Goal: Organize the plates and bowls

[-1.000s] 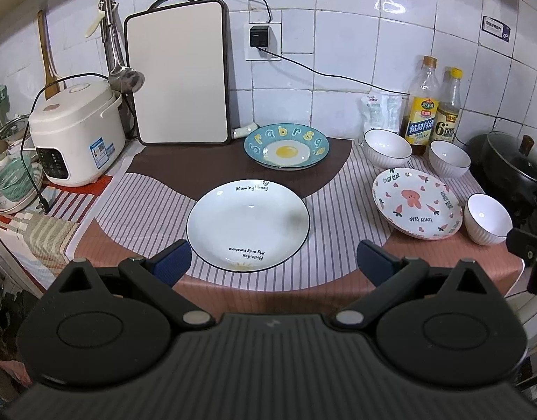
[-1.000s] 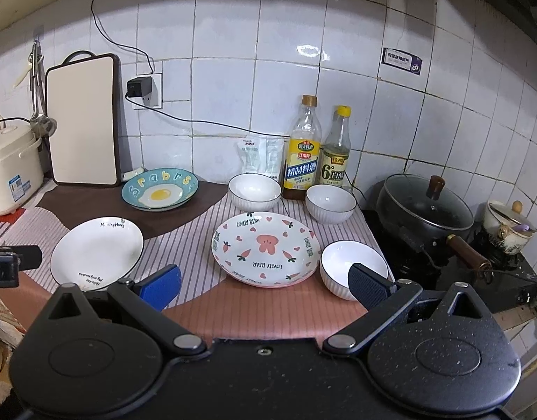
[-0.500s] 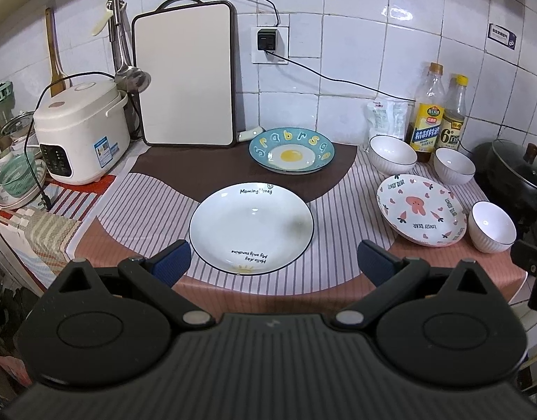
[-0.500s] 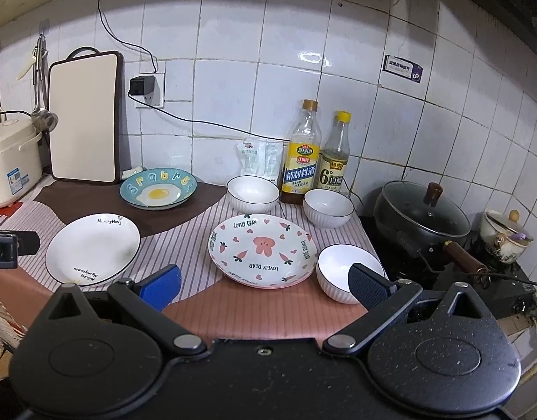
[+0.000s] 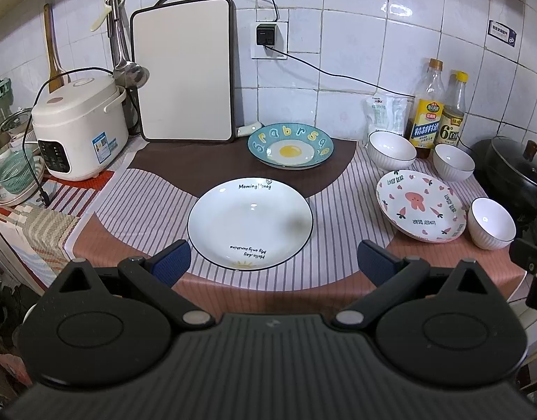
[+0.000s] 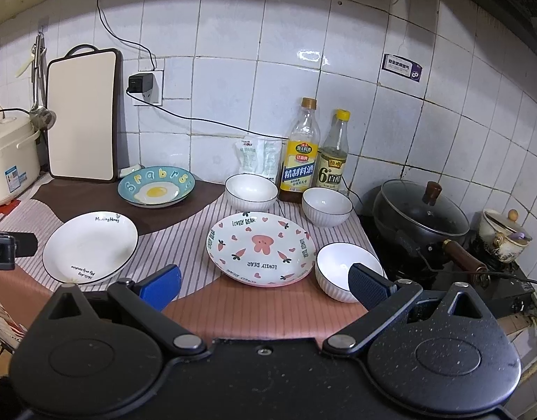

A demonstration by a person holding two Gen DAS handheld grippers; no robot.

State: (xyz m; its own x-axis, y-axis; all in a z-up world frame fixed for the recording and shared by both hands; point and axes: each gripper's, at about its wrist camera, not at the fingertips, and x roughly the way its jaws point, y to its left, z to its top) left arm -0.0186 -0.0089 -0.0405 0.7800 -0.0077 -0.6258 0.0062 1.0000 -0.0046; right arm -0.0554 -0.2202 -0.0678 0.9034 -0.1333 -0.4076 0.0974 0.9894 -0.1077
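Far left on the table (image 5: 135, 210) sits the rice cooker (image 5: 79, 129), with the white cutting board (image 5: 184, 70) propped upright against the tiles just beside it; left hand-held gripper (image 5: 273, 262) hovers low at the table's front edge, jaws spread wide, nothing between them, and the white plate (image 5: 249, 222) lies flat right ahead of it; behind that, the blue egg plate (image 5: 290, 148) rests on the brown patch; moving right, the right hand-held gripper (image 6: 265, 285) hangs wide open too, empty, facing the pink rabbit plate (image 6: 261, 248); three white bowls ring that plate, one back-left (image 6: 251, 191), one back-right (image 6: 327, 206), and the nearest bowl (image 6: 338, 269) just beside its right rim; two bottles (image 6: 301, 154) stand against the wall, the lidded pan (image 6: 420, 217) farthest right.
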